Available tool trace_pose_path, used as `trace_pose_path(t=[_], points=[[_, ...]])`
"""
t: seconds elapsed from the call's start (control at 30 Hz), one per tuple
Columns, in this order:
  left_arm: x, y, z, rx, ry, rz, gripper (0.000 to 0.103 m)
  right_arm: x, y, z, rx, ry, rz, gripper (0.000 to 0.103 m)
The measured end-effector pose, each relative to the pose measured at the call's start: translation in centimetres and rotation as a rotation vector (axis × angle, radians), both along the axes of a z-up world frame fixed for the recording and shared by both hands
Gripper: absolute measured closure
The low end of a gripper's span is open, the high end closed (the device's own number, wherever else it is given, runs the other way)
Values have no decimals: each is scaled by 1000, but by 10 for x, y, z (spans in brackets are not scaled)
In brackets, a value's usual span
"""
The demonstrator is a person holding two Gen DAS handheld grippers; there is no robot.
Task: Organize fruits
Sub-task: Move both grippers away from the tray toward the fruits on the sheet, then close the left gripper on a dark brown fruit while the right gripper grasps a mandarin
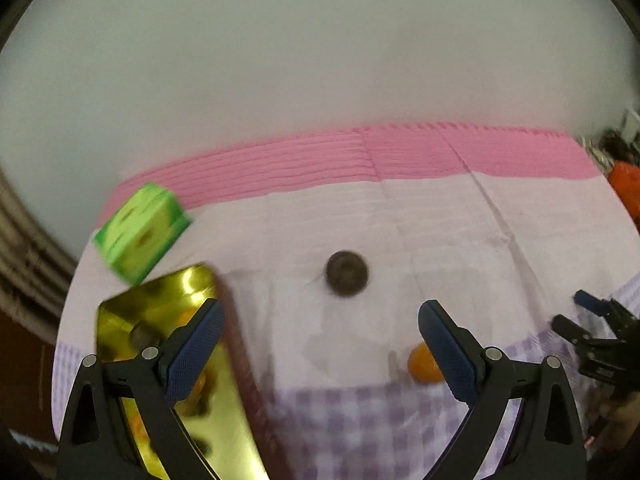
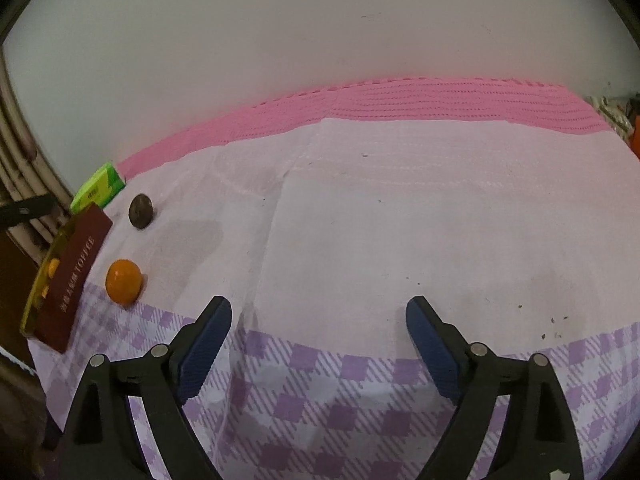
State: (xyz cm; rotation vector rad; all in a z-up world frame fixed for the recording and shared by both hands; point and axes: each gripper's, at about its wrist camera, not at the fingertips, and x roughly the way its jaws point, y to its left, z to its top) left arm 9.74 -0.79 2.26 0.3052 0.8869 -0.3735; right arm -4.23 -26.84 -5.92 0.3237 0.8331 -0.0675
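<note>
A dark brown round fruit (image 1: 346, 273) lies on the pale cloth ahead of my left gripper (image 1: 320, 344), which is open and empty. An orange fruit (image 1: 423, 364) lies close to its right finger. A gold box (image 1: 160, 340) with dark red sides sits at the left under the left finger, holding orange and dark fruits. In the right wrist view my right gripper (image 2: 319, 344) is open and empty over the checked cloth. The orange fruit (image 2: 123, 281), the brown fruit (image 2: 141, 210) and the box (image 2: 68, 276) lie far to its left.
A green carton (image 1: 140, 232) lies behind the gold box; it also shows in the right wrist view (image 2: 98, 189). The cloth has a pink band (image 2: 400, 108) along the far edge against a white wall. The right gripper shows at the left view's right edge (image 1: 592, 328).
</note>
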Motion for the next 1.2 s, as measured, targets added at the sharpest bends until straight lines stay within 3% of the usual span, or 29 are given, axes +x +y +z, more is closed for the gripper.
trace_pose_path(t=[0.3, 0.4, 0.47, 0.5, 0.53, 0.57, 0.7, 0.87, 1.07, 1.2], points=[[58, -25, -46, 19, 114, -33, 9, 2, 1, 1, 17, -4, 24, 11], [70, -31, -65, 43, 149, -29, 14, 2, 1, 1, 17, -3, 33, 9], [77, -32, -75, 49, 180, -20, 26, 2, 0, 0, 19, -4, 36, 9], [81, -32, -82, 44, 214, -20, 50, 2, 0, 0, 21, -5, 38, 9], [84, -32, -92, 38, 268, -21, 60, 2, 0, 0, 22, -5, 38, 9], [84, -32, -94, 35, 271, -12, 60, 2, -1, -1, 23, -6, 39, 9], [73, -22, -85, -18, 268, 42, 60, 3, 0, -1, 20, -3, 40, 9], [27, -1, -35, -114, 191, 68, 60, 3, 3, 1, 10, -3, 44, 9], [-23, 38, 2, -204, 184, 103, 60, 14, 47, 27, 51, -60, 277, 11], [-42, 61, 18, -231, 185, 139, 60, 34, 100, 41, -25, -67, 462, 11]])
